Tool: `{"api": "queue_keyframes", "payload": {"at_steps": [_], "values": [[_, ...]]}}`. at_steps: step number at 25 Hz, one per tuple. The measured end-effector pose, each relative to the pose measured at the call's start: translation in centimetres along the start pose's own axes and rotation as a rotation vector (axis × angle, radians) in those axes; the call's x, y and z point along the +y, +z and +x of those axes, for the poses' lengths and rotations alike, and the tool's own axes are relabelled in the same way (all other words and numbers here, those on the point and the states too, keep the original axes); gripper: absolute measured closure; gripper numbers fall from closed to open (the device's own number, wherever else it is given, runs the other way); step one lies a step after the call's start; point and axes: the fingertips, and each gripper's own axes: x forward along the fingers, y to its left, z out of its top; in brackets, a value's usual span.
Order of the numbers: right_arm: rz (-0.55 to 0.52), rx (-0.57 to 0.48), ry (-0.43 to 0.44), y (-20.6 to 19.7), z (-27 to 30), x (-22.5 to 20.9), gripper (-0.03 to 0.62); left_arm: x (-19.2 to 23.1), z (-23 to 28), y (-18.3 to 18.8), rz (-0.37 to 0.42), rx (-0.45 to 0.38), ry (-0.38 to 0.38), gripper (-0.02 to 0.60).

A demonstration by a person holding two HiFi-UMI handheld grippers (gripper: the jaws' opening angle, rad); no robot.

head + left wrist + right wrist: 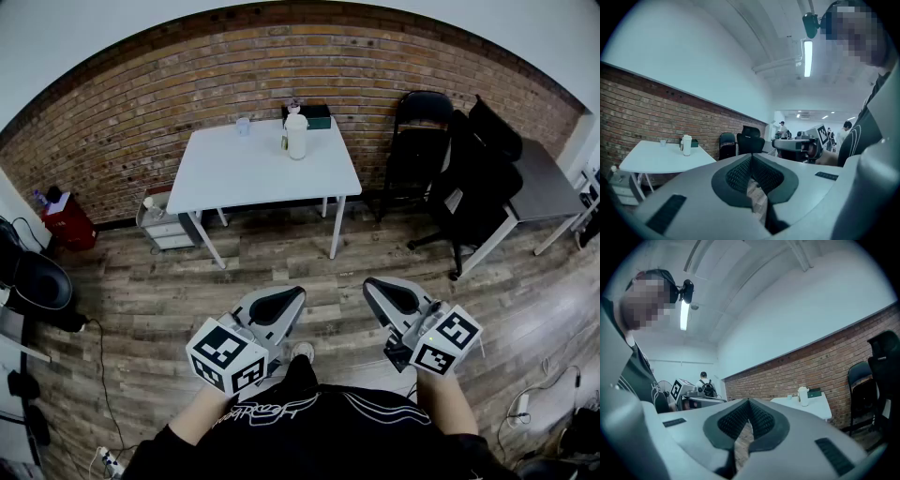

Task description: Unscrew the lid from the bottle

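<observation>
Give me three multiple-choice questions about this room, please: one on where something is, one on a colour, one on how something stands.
1. Where does the white bottle stand?
A: on the floor
B: on the table, towards the brick wall
C: in a hand-held gripper

2. What colour is the box behind the bottle?
A: yellow
B: pink
C: dark green

3. How do the jaws of the left hand-held gripper and the right hand-held gripper stand?
A: shut, nothing between them
B: wide apart
C: shut on the lid

Answers:
1. B, the head view shows it on the tabletop.
2. C, both gripper views show the box as dark green.
3. A, each gripper view shows its pads together and nothing held.
</observation>
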Motion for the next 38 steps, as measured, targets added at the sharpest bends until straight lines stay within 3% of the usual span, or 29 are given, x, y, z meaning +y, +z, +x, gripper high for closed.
{"api": "queue_keyframes", "payload": {"at_steps": [10, 13, 15, 17, 18, 20, 24, 30, 38], "values": [[-0.021, -0.006, 0.031, 0.2, -1.2, 1.6, 0.599, -1.1, -1.1, 0.2, 0.013, -0.027, 0.009, 0.549], [-0.015, -0.005, -0.005, -0.1, -1.4, 0.6, 0.603, -0.6, -0.6, -0.1, 0.006, -0.017, 0.012, 0.549], [-0.001, -0.001, -0.038, -0.3, -1.5, -0.5, 0.562, 0.0, -0.2, -0.4, -0.008, -0.015, 0.013, 0.548], [0.011, 0.000, -0.056, -0.5, -1.4, -1.4, 0.471, 0.7, 0.3, -0.8, -0.030, -0.008, 0.016, 0.544], [0.014, 0.001, -0.063, -0.6, -1.3, -1.8, 0.443, 1.1, 0.5, -0.9, -0.039, -0.003, 0.015, 0.516], [0.025, 0.007, -0.071, -1.1, -1.0, -2.7, 0.405, 1.8, 1.1, -1.0, -0.042, 0.004, 0.014, 0.398], [0.029, 0.058, -0.076, -2.8, 0.1, -4.5, 0.333, 4.0, 2.7, -1.1, -0.033, -0.021, 0.023, 0.302], [0.073, 0.076, -0.141, -3.9, 2.3, -9.8, 0.263, 8.8, 6.0, -2.3, -0.100, 0.032, -0.005, 0.287], [0.080, 0.066, -0.230, -2.8, 8.3, -17.3, 0.179, 17.4, 10.2, -2.9, -0.105, 0.073, -0.003, 0.252]]}}
